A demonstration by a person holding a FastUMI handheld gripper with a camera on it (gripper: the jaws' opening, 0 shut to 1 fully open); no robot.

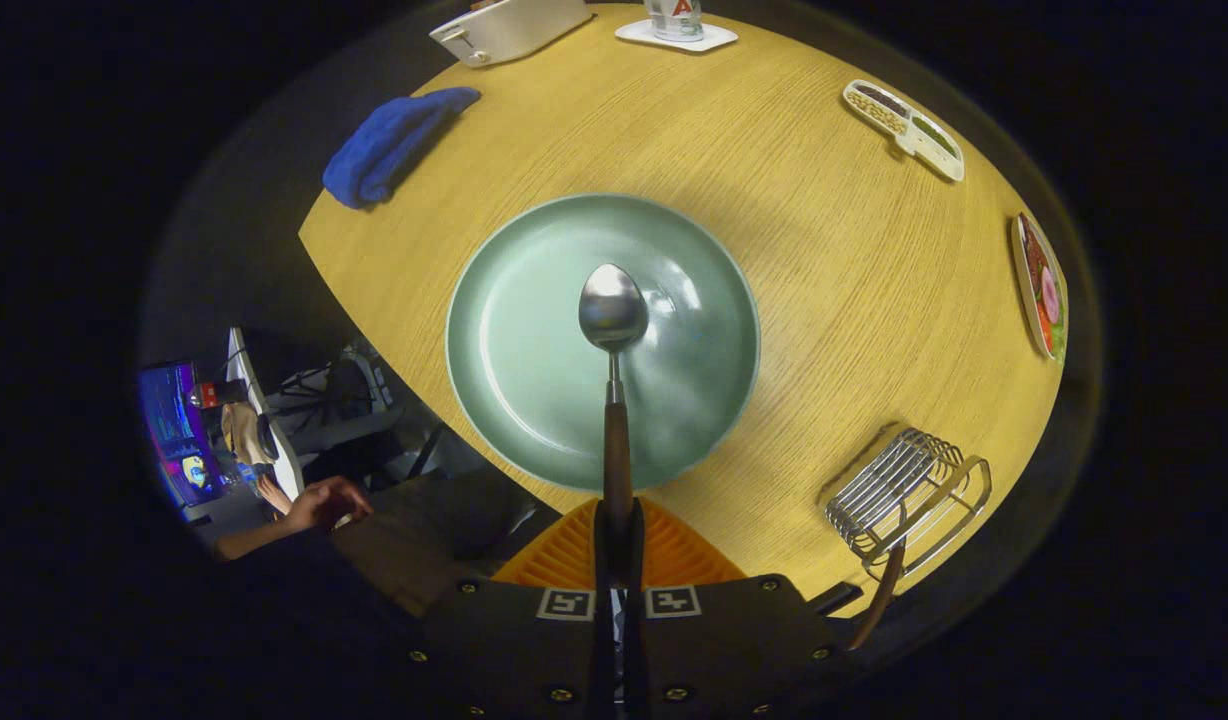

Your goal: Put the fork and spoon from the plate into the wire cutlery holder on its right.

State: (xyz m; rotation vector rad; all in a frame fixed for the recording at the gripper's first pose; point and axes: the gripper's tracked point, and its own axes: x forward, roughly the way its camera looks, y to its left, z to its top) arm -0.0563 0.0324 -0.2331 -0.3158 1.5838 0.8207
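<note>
1. Round wooden table (774,200) is being viewed from above; a blue cloth (389,145), a toaster (509,28), a coaster with a glass (677,35), a divided snack tray (904,128) and a food plate (1040,285) are being kept along the far and right edges, well apart from the work area.
2. Green plate (534,400) is being seen just ahead of the fingers, with nothing lying on it; the fork is being judged as already moved.
3. Wire cutlery holder (899,495) is sitting to the plate's right, near the table edge; a brown handle (882,590) is sticking out of it, probably the fork's, though its head cannot be made out.
4. Gripper (616,545) is being held clenched on the spoon (614,310): both orange fingers (559,560) are pressing on its wooden handle, bowl pointing forward, apparently lifted over the plate centre.
5. Progress is being judged as past halfway: what is left is the spoon being carried right and dropped into the holder.
</note>
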